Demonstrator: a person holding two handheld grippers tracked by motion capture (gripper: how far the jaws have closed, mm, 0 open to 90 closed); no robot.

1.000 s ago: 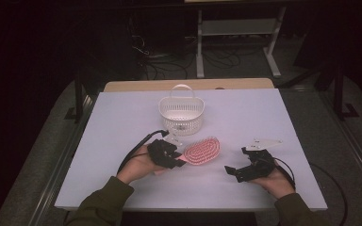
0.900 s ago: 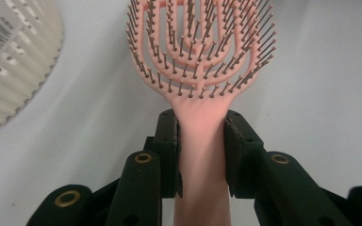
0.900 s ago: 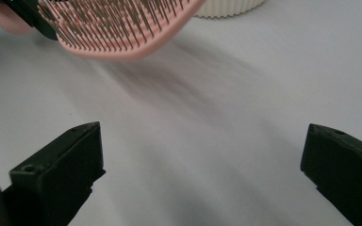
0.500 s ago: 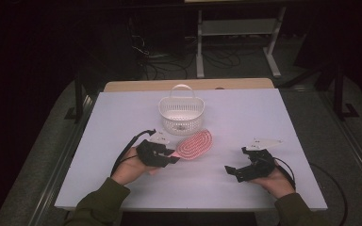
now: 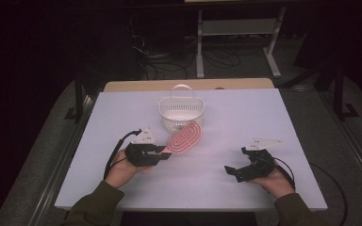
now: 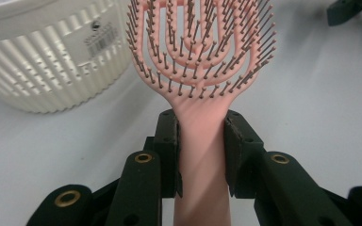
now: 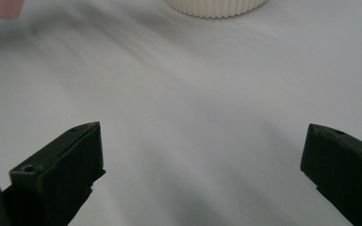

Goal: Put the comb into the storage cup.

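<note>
A white table (image 5: pixel 264 122) stands in a dark room with cables on the floor behind. The left tool (image 5: pixel 162 154) clamps the pink hairbrush (image 5: pixel 185 137) by its handle, the head tilted up against the white basket (image 5: pixel 181 113). The right tool (image 5: pixel 231 170) rests well apart, jaws wide and empty.

pink hairbrush (image 5: pixel 185 137) | handle clamped | head raised, bristles up, touching white basket (image 5: pixel 181 113)

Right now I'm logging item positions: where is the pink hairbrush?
In the high view the pink hairbrush sits left of the table's centre, its handle clamped in the left gripper, its head reaching the front of the white basket.
</note>
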